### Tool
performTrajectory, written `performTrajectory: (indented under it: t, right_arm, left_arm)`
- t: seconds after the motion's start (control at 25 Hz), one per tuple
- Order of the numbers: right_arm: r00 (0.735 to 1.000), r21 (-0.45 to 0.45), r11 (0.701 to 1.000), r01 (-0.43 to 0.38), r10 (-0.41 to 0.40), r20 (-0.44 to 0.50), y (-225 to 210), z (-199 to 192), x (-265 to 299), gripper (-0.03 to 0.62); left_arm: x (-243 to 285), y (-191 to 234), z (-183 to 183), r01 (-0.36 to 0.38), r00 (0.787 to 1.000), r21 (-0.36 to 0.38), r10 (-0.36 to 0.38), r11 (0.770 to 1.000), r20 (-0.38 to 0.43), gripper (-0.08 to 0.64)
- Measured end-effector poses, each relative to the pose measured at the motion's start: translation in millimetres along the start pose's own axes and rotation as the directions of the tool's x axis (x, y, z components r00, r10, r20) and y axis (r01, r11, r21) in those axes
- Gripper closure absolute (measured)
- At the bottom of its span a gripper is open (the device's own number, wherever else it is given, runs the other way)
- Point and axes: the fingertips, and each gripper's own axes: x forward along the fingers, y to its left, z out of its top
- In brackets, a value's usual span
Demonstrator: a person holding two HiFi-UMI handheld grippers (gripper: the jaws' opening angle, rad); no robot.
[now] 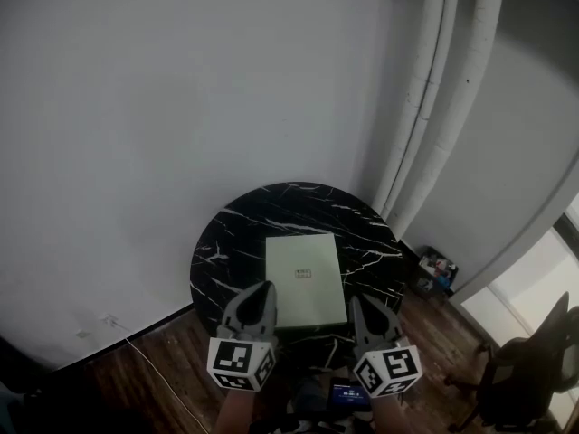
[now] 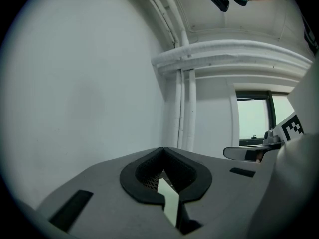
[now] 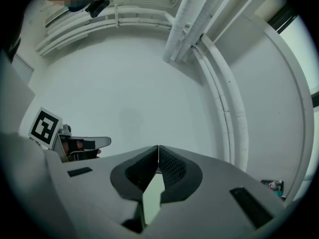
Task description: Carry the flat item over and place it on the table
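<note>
Pale green flat rectangular board (image 1: pixel 305 278) over round black marble table (image 1: pixel 226 242). Left hand-held gripper (image 1: pixel 264 289) and right hand-held gripper (image 1: pixel 359 302) each pinched tight on near edge, likely to keep it level. Resting or hovering: unclear.

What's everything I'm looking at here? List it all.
flat item: one, pale green, over the table's near half
table: one, black with white veins, by the wall
pipes: several, white, up the wall at right
chair: one, dark, far right
cable: one, white, on the wooden floor at left
clutter: few bits, mixed colours, floor below the pipes
left gripper: one, grey, shut on the flat item's near left corner
right gripper: one, grey, shut on its near right corner
</note>
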Motion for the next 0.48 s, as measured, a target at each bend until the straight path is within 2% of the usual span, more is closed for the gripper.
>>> performTrajectory:
  t: [0.48]
  right_arm:
    - [0.999,0.011,0.999,0.045,-0.045,-0.006,2,-4,-18,0.574]
  left_arm:
    - [-12,-1,1,-0.007,1.000,-0.014,0.007,1.000,0.007,0.548]
